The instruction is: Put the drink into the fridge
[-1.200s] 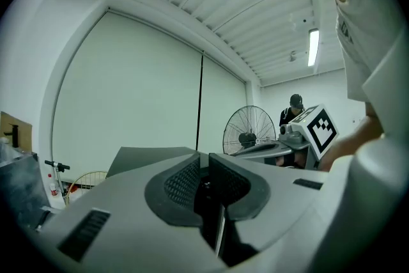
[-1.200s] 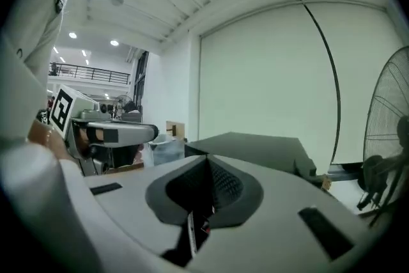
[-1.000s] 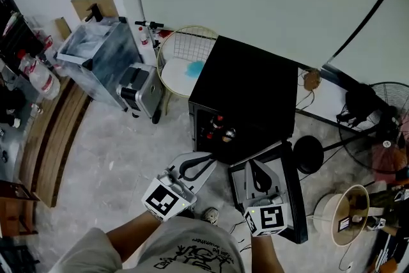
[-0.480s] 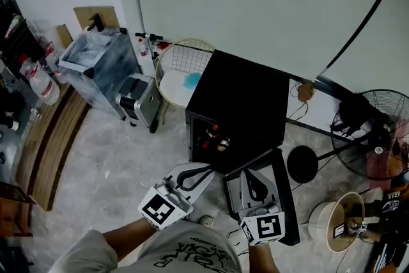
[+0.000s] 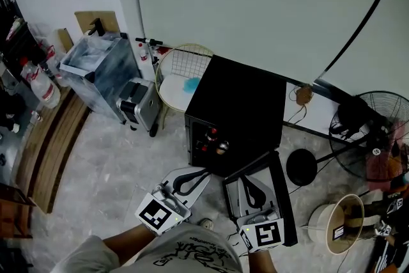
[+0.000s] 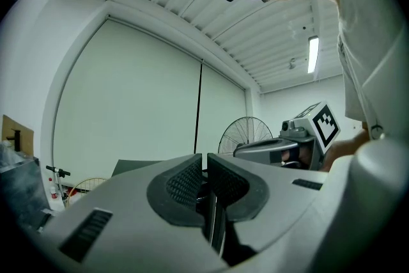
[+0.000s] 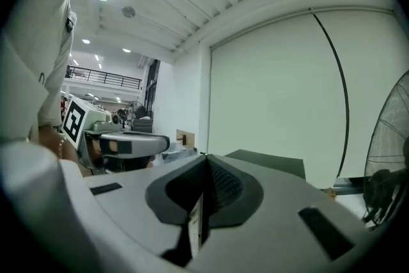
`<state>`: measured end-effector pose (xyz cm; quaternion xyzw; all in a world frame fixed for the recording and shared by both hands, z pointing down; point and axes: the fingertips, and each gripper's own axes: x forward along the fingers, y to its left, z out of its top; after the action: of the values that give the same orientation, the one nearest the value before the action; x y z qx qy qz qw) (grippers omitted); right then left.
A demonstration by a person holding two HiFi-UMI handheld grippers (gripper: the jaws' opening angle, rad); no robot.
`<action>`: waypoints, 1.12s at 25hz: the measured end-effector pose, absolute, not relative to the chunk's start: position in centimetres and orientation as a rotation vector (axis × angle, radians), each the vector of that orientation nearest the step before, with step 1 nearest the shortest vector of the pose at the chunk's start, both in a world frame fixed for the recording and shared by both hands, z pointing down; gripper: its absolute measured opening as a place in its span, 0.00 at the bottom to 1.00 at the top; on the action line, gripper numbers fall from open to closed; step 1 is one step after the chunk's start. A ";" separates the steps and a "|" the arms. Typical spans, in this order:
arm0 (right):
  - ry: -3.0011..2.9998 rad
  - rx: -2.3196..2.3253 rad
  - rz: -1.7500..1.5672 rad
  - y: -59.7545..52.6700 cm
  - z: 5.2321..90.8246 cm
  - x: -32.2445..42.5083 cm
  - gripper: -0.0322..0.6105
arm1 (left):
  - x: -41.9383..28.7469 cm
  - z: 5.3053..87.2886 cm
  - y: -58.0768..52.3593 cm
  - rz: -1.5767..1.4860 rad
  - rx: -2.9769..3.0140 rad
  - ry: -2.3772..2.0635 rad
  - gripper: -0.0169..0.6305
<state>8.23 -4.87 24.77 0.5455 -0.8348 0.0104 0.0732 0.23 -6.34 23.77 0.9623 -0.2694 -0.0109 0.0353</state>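
A small black fridge (image 5: 239, 105) stands on the floor with its front open. Several drinks (image 5: 216, 142) show on its inner shelves. Its door (image 5: 285, 204) lies swung out to the right. My left gripper (image 5: 193, 177) hovers in front of the fridge opening, shut, with nothing between its pads. My right gripper (image 5: 248, 181) hangs over the open door, also shut and empty. In the left gripper view the jaws (image 6: 204, 162) meet above the fridge top (image 6: 135, 167), with the right gripper (image 6: 284, 149) beside them. The right gripper view shows closed jaws (image 7: 206, 162) and the left gripper (image 7: 124, 144).
A wire basket (image 5: 172, 57) holding something blue stands left of the fridge, beside a small grey appliance (image 5: 137, 98) and a clear bin (image 5: 96, 59). A floor fan (image 5: 370, 131), a black round base (image 5: 301, 167) and a white bucket (image 5: 339, 222) stand to the right. A wooden bench (image 5: 48, 150) runs along the left.
Both grippers have drawn back a little from the fridge toward the person's body, still shut and empty. The fridge and its door stand as before.
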 end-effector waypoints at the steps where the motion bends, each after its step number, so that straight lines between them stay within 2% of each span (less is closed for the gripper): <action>1: -2.509 1.638 0.028 -4.7 24.6 8.2 0.06 | 0.1 23.6 -6.3 -0.035 2.957 -0.838 0.09; 28: -2.489 1.695 -0.034 -3.5 20.8 9.3 0.06 | -0.8 21.0 -5.9 -0.029 2.983 -0.852 0.08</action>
<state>9.31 -3.48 20.76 0.5616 -0.8248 -0.0113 0.0648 -0.78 -5.86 21.04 0.9613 -0.2745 -0.0093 0.0195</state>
